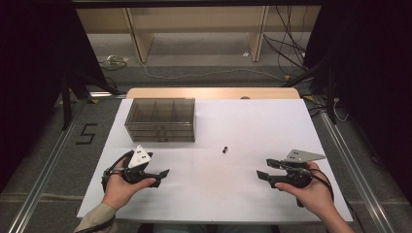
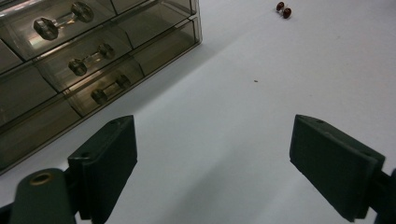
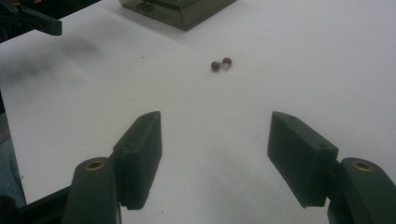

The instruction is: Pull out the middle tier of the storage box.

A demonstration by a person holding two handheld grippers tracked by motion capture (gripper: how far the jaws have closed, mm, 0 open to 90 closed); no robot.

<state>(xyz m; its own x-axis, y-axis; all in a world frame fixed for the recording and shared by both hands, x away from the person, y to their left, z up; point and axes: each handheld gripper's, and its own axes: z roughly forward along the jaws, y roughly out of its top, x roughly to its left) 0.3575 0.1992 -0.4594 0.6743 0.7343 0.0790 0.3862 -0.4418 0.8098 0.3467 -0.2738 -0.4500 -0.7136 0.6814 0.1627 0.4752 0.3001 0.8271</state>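
Lying ahead of the right gripper [image 3: 215, 154], the small dark red two-beaded earring [image 3: 221, 64] sits untouched. Both it and the left gripper [image 2: 212, 163] gape, jaws wide and empty. The smoky clear plastic drawer box [image 2: 93, 70] stands left of the latter's fingers [image 2: 109, 158].

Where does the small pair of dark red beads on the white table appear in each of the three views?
High view: the beads lie near the table's middle, right of the drawer box.
Left gripper view: the beads sit at the top edge, right of centre.
Right gripper view: the beads sit above centre.
Shared landmark: the drawer box.

A white table [image 1: 252, 126] carries a smoky drawer box [image 1: 161, 119] (far left) and two small dark beads [image 1: 224, 149] mid-table.
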